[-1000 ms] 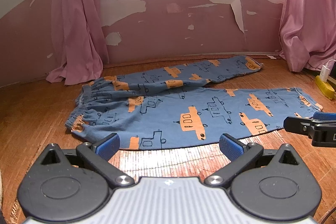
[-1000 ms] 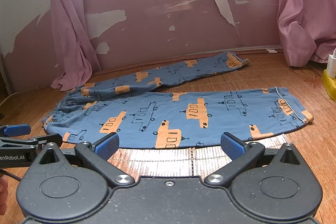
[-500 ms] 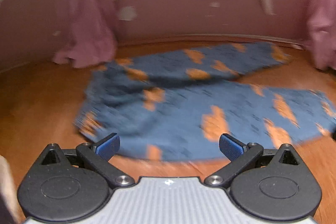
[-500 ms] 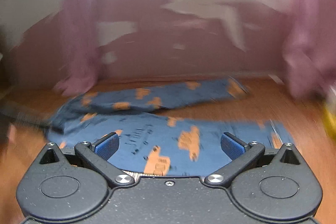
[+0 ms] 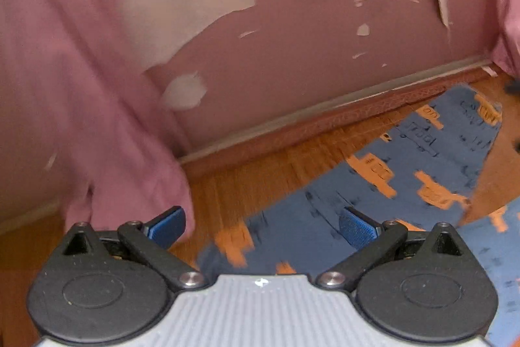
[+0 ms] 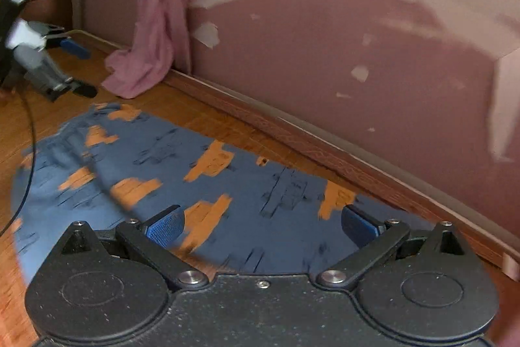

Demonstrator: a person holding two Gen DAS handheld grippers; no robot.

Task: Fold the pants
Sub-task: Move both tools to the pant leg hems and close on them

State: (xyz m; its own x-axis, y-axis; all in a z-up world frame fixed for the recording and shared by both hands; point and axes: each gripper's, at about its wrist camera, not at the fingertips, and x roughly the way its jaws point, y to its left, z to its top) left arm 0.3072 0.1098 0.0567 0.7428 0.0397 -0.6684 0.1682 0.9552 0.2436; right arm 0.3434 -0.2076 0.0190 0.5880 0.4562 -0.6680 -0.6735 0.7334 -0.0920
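The left gripper [image 5: 261, 225] tilts over the wooden floor [image 5: 247, 171], fingers spread wide and empty; the blue pants [image 5: 406, 171] lie flat from 6 toward 2 o'clock, a pink curtain [image 5: 81, 119] at 9 o'clock. The right gripper [image 6: 262, 225], also spread wide with nothing between its fingers, hangs above the pants [image 6: 162, 165], with the left gripper [image 6: 58, 67] at 10 o'clock.

both cameras sit low, close over the floor [image 5: 247, 171], looking along their jaws to the far pink wall [image 5: 292, 38]. both see the blue pants [image 6: 156, 158], the wall and the left curtain [image 6: 156, 31].
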